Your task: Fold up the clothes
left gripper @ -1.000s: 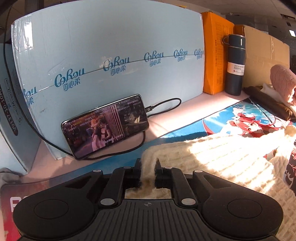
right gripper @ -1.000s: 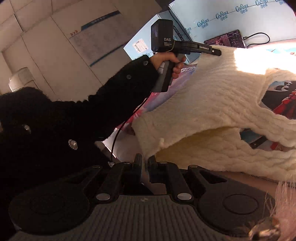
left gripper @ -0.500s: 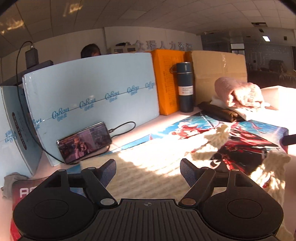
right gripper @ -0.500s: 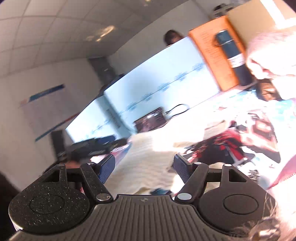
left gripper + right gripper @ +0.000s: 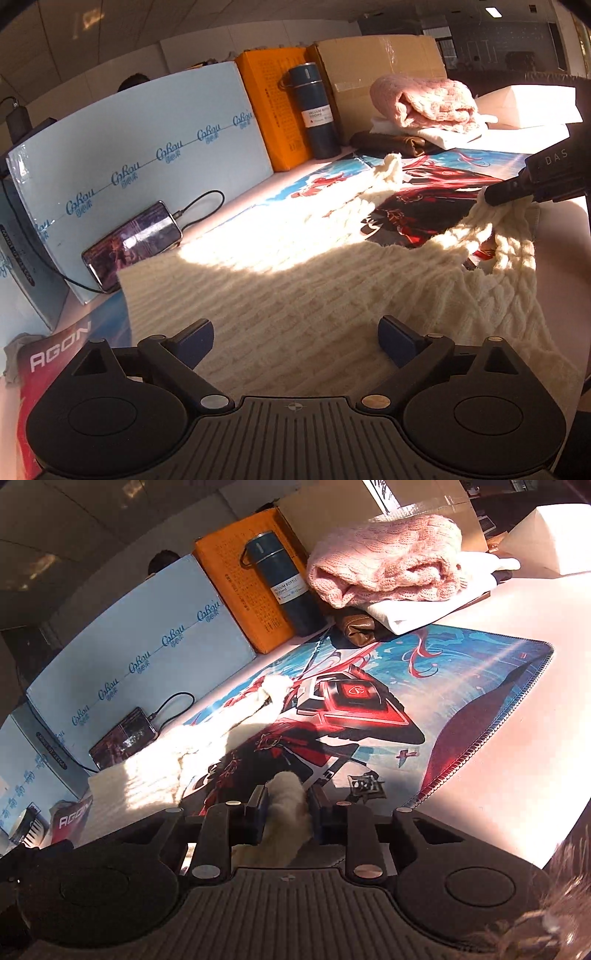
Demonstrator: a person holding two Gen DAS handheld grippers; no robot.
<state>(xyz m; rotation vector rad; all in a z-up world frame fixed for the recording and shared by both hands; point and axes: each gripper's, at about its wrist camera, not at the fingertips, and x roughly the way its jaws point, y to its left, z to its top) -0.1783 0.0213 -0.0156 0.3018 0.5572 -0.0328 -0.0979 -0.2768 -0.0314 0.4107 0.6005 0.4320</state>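
Note:
A cream cable-knit sweater (image 5: 303,291) lies spread on the printed desk mat (image 5: 454,173). My left gripper (image 5: 295,338) is open and empty, its fingers just above the sweater's near body. My right gripper (image 5: 286,805) is shut on a bunched cream strap or edge of the sweater (image 5: 286,794); in the left wrist view the right gripper (image 5: 496,194) shows at the right, pinching that edge above the mat. The sweater's other strap (image 5: 273,688) lies on the mat further back.
A stack of folded clothes with a pink knit (image 5: 424,99) on top sits at the back right. A dark flask (image 5: 314,110), an orange box (image 5: 269,110), a cardboard box (image 5: 380,62), a pale blue board (image 5: 140,162) and a charging phone (image 5: 133,247) line the back.
One second ago both grippers were shut on the sweater. Both then opened and let it go onto the mat. The left stays open; the right has shut on a strap edge.

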